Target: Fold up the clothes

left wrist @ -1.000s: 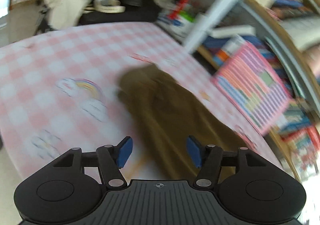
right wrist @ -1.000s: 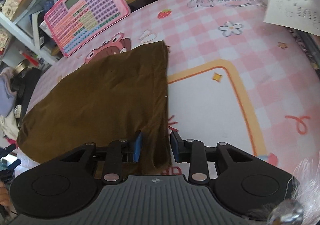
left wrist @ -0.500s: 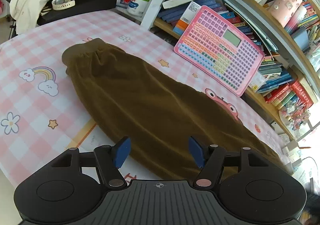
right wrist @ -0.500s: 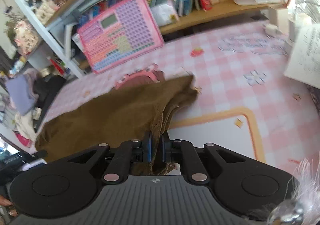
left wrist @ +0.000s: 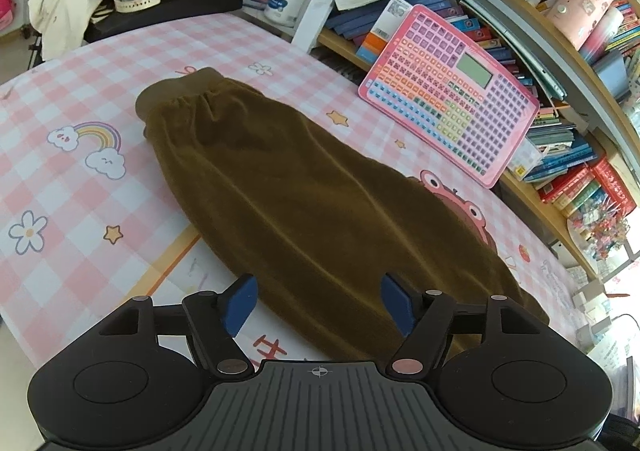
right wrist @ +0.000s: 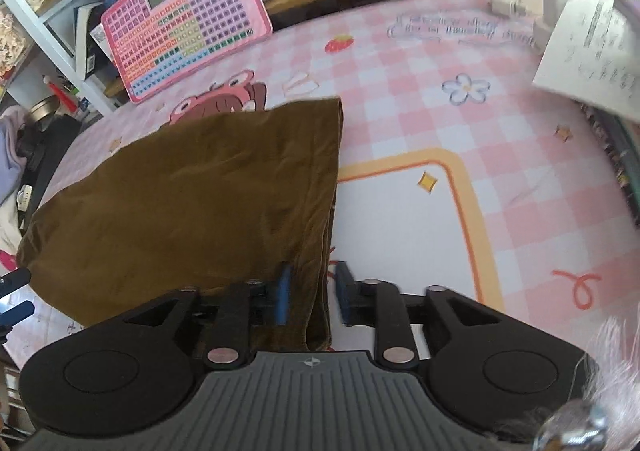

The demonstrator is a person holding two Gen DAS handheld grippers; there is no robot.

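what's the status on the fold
Left gripper opening, nothing held. Right gripper opening, pants edge between jaws. Pants flat on table. Nothing in the way.

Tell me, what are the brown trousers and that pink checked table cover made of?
The brown trousers look like soft velvet or fine corduroy: a matte nap with a faint sheen along the folds and a gathered, ribbed cuff. The table cover looks like smooth printed plastic or coated cloth: it lies flat with crisp cartoon prints. Neither is certain from looks alone.
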